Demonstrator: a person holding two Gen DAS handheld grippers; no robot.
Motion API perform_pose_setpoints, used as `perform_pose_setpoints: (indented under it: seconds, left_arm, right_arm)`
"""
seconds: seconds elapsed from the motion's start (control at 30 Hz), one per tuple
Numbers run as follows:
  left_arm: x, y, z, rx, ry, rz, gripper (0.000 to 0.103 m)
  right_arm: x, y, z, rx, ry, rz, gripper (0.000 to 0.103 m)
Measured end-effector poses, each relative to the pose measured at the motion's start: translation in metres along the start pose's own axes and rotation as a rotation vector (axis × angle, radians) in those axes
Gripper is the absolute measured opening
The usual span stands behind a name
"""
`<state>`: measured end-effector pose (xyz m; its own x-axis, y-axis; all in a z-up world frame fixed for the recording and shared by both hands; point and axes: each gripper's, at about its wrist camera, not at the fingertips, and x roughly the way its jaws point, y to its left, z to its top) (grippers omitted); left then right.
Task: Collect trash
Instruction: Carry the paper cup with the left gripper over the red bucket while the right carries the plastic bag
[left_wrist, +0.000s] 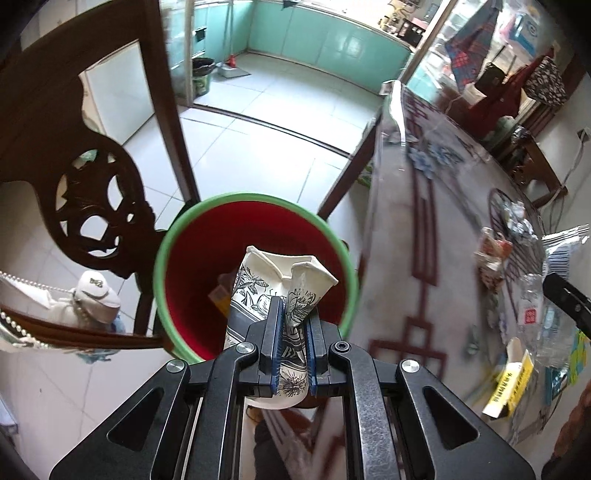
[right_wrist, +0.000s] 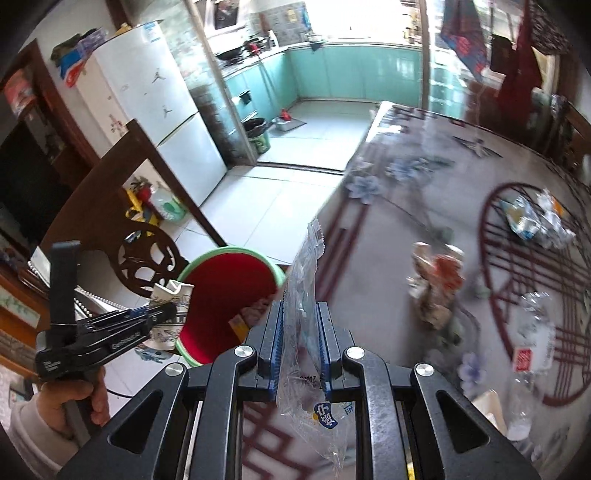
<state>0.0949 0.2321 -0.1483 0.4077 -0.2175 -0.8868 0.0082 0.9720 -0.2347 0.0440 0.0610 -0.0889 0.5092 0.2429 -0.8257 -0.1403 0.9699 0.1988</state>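
Observation:
My left gripper (left_wrist: 292, 306) is shut on a crushed white paper cup (left_wrist: 266, 280) with black flower print and holds it over the mouth of a red bin with a green rim (left_wrist: 184, 236). The bin (right_wrist: 236, 284) stands on the floor beside the table. My right gripper (right_wrist: 300, 310) is shut on a clear plastic wrapper (right_wrist: 304, 280) above the table edge, just right of the bin. The left gripper (right_wrist: 162, 314) with the cup (right_wrist: 173, 291) shows in the right wrist view. A yellow scrap (left_wrist: 218, 299) lies inside the bin.
A carved dark wooden chair (left_wrist: 92, 192) stands left of the bin. The table (right_wrist: 388, 229) with a glossy cloth carries a crushed clear bottle (right_wrist: 532, 339), crumpled wrappers (right_wrist: 436, 280), foil trash (right_wrist: 535, 218) and a small yellow box (left_wrist: 509, 384).

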Motion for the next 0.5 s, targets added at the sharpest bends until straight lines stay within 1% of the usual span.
perform_pose_setpoints:
  seconds: [0.17,0.27,0.5]
  left_arm:
    - [0.012,0.016,0.005,-0.02,0.026,0.006,0.01]
    - [0.018,0.022,0.006,-0.016,0.043,0.012,0.01]
    - [0.025,0.031,0.012,-0.007,0.058,0.014,0.01]
  right_arm:
    - [0.023,0.028,0.011,-0.04,0.024,0.028,0.014]
    - [0.035,0.04,0.015,-0.051,0.036,0.041,0.014]
    - [0.054,0.06,0.023,-0.083,0.058,0.054,0.014]
